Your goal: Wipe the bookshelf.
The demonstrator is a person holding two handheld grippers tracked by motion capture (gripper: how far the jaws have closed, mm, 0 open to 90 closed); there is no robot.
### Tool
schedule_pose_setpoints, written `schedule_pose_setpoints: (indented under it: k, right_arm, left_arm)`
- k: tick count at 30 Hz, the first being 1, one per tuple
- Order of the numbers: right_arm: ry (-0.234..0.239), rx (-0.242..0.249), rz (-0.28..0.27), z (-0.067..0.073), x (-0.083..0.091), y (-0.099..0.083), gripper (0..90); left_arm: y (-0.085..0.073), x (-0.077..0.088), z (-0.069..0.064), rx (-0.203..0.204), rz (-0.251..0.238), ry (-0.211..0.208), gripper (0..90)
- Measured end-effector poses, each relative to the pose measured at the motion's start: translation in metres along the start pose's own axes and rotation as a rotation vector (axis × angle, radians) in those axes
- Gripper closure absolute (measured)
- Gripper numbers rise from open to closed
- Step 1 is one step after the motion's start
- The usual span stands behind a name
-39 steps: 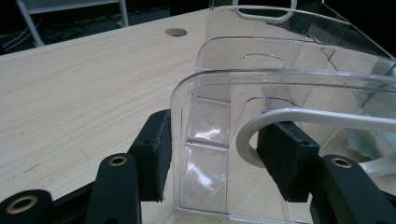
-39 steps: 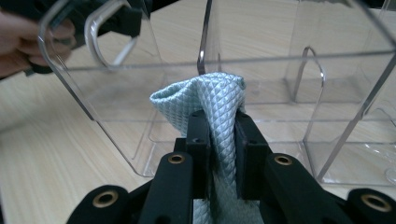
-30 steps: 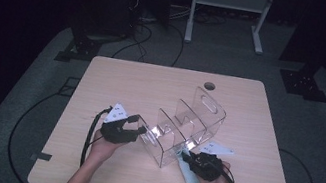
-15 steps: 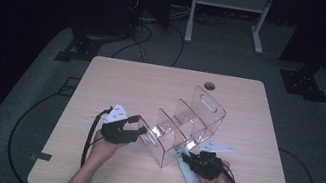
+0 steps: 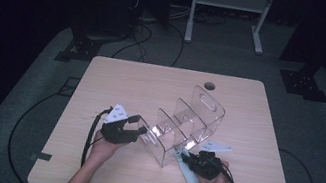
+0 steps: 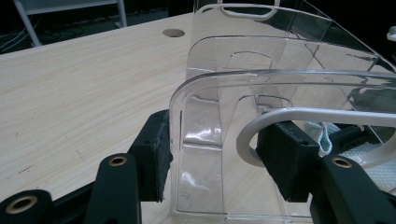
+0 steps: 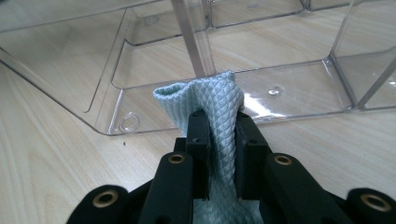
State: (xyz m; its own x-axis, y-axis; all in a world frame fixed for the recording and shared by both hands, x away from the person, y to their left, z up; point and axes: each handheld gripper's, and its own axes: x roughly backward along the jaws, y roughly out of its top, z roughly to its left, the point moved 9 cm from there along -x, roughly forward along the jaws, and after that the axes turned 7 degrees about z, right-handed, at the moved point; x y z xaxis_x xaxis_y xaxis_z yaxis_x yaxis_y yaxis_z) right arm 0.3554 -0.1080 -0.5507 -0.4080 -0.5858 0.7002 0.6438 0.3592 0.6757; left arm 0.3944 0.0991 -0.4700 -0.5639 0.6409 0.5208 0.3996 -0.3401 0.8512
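wooden table (image 5: 152, 84), metal rack (image 5: 230, 2), floor cables (image 5: 146, 32)

Left claw (image 5: 143, 129), right claw (image 5: 185, 157): both clamped.

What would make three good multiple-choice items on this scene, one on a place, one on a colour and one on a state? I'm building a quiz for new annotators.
1. Where does the clear organiser stand?
A. on the wooden table
B. on the floor
C. on a shelf

2. What colour is the cloth?
A. red
B. pale blue-grey
C. black

3. What is the left claw doing?
A. hanging open above the table
B. clamped on the organiser's end wall
C. holding the cloth

Answers:
1 A: its base rests on the tabletop.
2 B: the right gripper view shows the pale quilted fabric pinched in the right claw.
3 B: the pads sit on either side of the clear wall.
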Motion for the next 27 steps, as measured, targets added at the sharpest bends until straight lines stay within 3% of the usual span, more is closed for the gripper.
schedule_pose_setpoints:
  k: [6, 8, 11, 14, 19, 23, 27]
  right_arm:
    - [0.0, 0.028, -0.093, 0.007, 0.021, 0.016, 78.4]
    - [0.003, 0.03, -0.076, 0.006, 0.017, 0.013, 78.3]
    - [-0.017, 0.036, 0.005, 0.002, 0.001, 0.001, 78.1]
    - [0.015, 0.001, 0.009, -0.001, 0.0, -0.001, 78.1]
    - [-0.016, -0.032, -0.056, -0.015, 0.025, 0.005, 78.1]
    - [-0.055, -0.095, -0.131, -0.035, 0.049, 0.013, 78.1]
    - [-0.097, -0.103, -0.197, -0.048, 0.067, 0.028, 78.1]
  left_arm:
    - [0.0, 0.0, 0.0, -0.005, 0.004, 0.002, 45.7]
    - [0.0, 0.0, 0.0, -0.004, 0.005, 0.003, 45.7]
    - [0.0, 0.0, 0.0, -0.005, 0.006, 0.005, 45.7]
    - [0.0, 0.001, 0.0, -0.008, 0.008, 0.002, 45.7]
    - [0.0, 0.001, 0.0, -0.008, 0.006, 0.001, 45.7]
    - [0.0, 0.0, 0.0, -0.01, 0.008, 0.001, 45.7]
    - [0.0, 0.0, 0.0, -0.01, 0.006, -0.001, 45.7]
